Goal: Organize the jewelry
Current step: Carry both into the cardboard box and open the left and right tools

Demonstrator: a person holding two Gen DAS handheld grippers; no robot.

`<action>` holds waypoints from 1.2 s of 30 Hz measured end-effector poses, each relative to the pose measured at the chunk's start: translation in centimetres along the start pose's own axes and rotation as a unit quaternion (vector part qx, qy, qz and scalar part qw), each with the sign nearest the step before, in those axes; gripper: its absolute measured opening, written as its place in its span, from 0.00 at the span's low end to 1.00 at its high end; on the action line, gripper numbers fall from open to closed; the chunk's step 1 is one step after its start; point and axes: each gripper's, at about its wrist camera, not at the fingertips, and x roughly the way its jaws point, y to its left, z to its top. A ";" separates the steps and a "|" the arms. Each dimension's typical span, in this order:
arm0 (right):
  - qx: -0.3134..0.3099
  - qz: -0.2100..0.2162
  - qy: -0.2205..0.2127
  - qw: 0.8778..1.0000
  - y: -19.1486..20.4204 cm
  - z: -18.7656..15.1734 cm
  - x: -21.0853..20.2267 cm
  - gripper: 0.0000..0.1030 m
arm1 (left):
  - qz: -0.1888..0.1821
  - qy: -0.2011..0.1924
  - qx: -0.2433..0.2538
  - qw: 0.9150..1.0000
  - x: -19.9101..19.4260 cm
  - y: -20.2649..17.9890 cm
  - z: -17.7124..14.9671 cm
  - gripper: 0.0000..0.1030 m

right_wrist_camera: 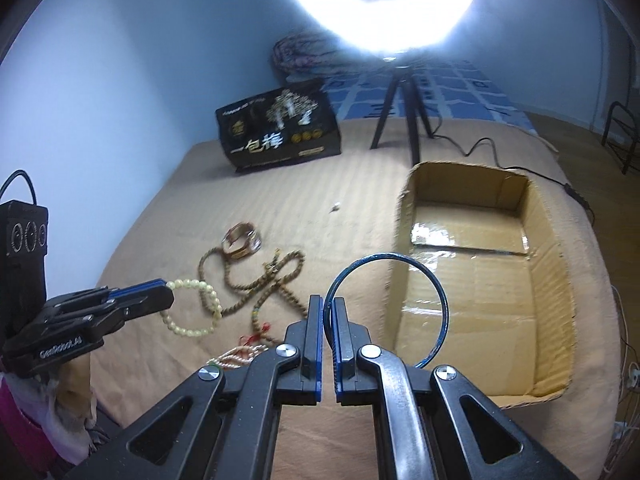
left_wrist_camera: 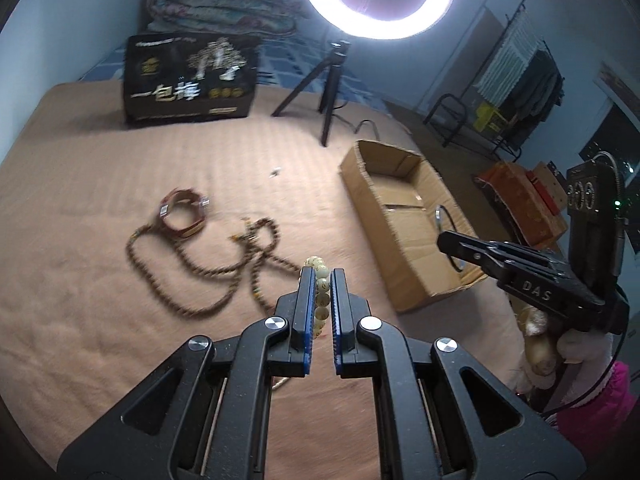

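My left gripper is shut on a pale cream bead bracelet, which hangs in a loop from it in the right wrist view. My right gripper is shut on a thin dark blue bangle, held above the bed beside the open cardboard box. On the tan bedspread lie a long brown bead necklace, tangled in loops, and a reddish-brown bangle with silver clasps. A pinkish bead strand with red thread lies near my right gripper.
A ring light on a black tripod stands at the back, its cable trailing right. A black printed bag sits upright behind the jewelry. A folded quilt lies by the wall. A person's hand and pink sleeve show at right.
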 end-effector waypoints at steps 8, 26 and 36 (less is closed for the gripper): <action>0.030 -0.025 -0.021 0.999 -3.8 1.8 -0.7 0.01 | -0.022 -0.002 0.031 0.999 2.3 -4.5 2.1 0.05; 0.074 -0.068 -0.002 0.995 -10.8 3.5 1.9 0.01 | -0.053 0.035 0.055 0.996 10.2 -10.8 4.1 0.05; 0.083 -0.088 0.025 0.992 -12.4 2.8 4.0 0.01 | -0.046 0.061 0.067 0.995 12.8 -11.6 3.1 0.05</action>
